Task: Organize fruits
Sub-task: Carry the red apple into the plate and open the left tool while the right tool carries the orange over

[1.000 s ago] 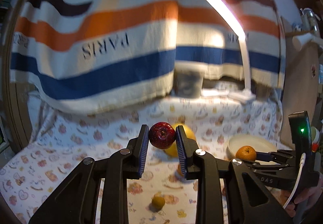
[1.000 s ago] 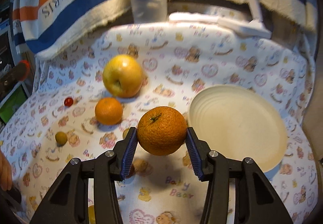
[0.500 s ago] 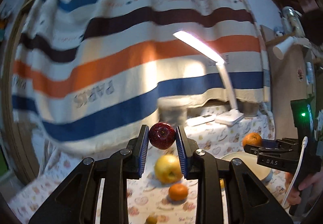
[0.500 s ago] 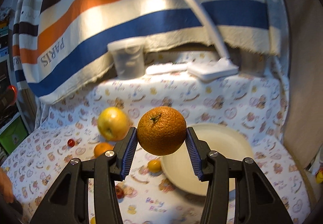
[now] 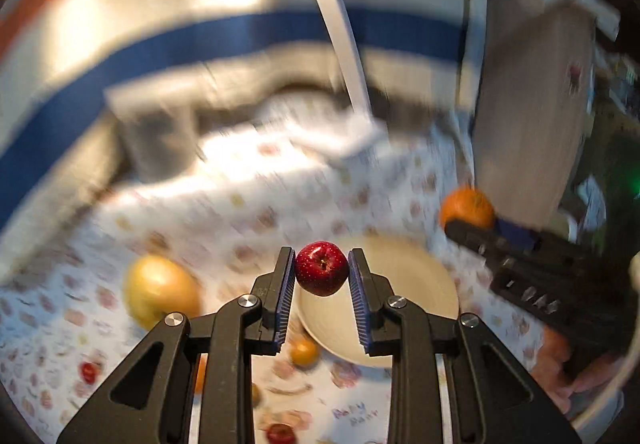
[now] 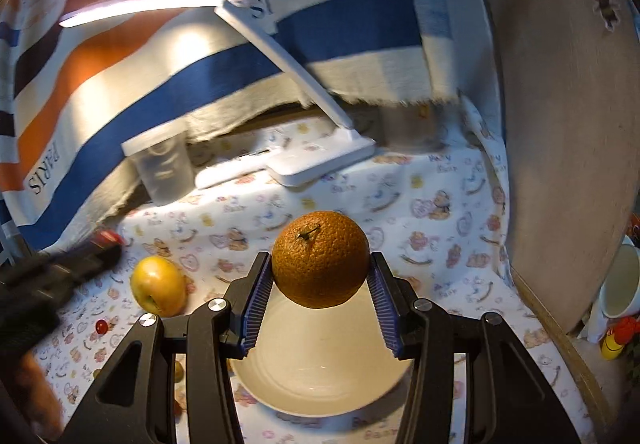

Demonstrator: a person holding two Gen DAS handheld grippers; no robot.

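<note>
The left gripper (image 5: 321,276) clamped a small red apple (image 5: 321,273) between its blue pads, raised over the near-left rim of the cream plate (image 5: 416,284). The right gripper (image 6: 320,286) pinched an orange (image 6: 320,258) (stem up) above the same plate (image 6: 320,368). A yellow apple (image 6: 158,286) lay on the printed cloth (image 6: 424,212) left of the plate. A white desk lamp (image 6: 320,160) stood at the far side, lit.

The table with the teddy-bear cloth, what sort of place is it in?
Probably a home corner, not a lab: the table wears a child's printed cloth, a striped blanket hangs behind, and a white desk lamp lights it. A mug sits off to the side.
</note>
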